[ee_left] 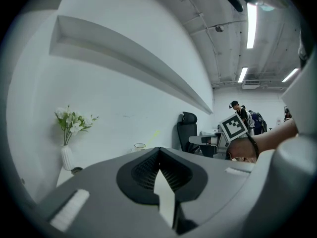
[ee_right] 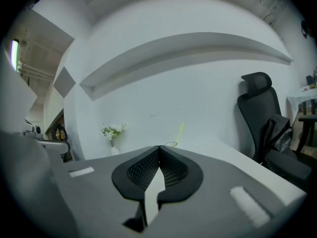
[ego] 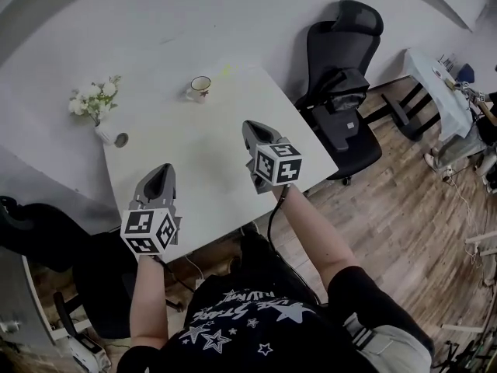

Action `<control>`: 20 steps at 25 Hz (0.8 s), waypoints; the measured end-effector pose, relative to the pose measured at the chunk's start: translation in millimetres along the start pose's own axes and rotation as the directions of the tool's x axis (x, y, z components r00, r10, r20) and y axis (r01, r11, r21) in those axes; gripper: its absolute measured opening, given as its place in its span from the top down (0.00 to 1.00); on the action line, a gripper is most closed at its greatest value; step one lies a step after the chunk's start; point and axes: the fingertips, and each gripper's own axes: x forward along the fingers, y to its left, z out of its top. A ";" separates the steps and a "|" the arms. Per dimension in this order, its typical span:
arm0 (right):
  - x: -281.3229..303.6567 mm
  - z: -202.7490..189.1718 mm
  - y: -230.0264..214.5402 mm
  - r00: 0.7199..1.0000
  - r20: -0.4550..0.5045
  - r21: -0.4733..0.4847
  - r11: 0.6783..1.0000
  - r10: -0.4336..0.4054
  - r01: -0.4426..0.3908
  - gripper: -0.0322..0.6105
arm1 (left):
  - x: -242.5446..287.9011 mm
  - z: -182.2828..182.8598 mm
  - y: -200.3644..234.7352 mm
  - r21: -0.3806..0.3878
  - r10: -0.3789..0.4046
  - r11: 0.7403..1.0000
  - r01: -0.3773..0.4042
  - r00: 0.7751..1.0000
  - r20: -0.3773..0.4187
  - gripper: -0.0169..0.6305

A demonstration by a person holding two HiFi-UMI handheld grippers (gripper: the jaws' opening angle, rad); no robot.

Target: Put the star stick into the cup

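Observation:
A small cup (ego: 200, 86) stands near the far edge of the white table (ego: 210, 162). A thin yellow-green stick (ee_left: 153, 134) rises slanting from the cup (ee_left: 140, 146); its star end is too small to make out. The right gripper view shows the same stick (ee_right: 181, 129) above the cup's rim (ee_right: 171, 144). My left gripper (ego: 161, 173) hovers over the table's near left corner, shut and empty. My right gripper (ego: 252, 127) is above the table's right half, short of the cup, also shut with nothing between its jaws. Both point toward the wall.
A white vase of white flowers (ego: 95, 103) stands at the table's far left, with a small round object (ego: 121, 139) beside it. A black office chair (ego: 342, 76) sits at the right of the table. Another table (ego: 435, 84) is further right.

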 end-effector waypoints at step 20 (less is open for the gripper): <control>-80.0 10.6 27.9 0.995 -0.021 -0.085 0.991 0.099 -0.100 0.93 | -29.3 1.2 -47.6 -0.001 0.027 1.000 -0.027 1.000 0.008 0.97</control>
